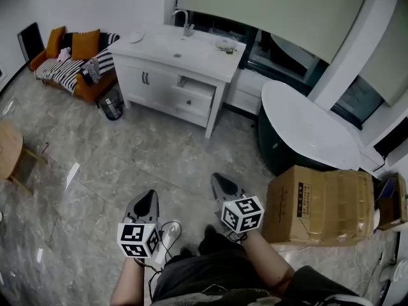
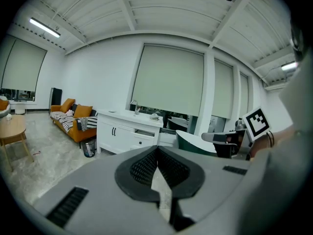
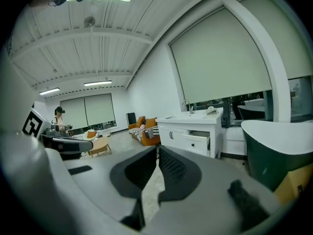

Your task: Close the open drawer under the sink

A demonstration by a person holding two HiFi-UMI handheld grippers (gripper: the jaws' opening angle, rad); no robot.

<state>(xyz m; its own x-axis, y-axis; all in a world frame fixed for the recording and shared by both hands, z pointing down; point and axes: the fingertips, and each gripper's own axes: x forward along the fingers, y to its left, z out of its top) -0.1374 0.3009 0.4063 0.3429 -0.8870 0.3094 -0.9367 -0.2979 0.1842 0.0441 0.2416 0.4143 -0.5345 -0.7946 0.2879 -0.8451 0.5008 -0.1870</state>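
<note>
Drawer (image 1: 193, 99) open, bystander (image 3: 58, 114), right gripper view only

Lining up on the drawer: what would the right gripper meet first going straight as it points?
Probably bare grey marble floor, short of the white sink cabinet; the right gripper tilts slightly down. Depth is unclear.

We see a grey marble floor (image 1: 127, 164) mid-frame, an orange sofa (image 1: 70, 62) at upper left, a round wooden table (image 1: 9, 148) at the left edge, and pale roller blinds (image 1: 268, 5) along the top.
</note>
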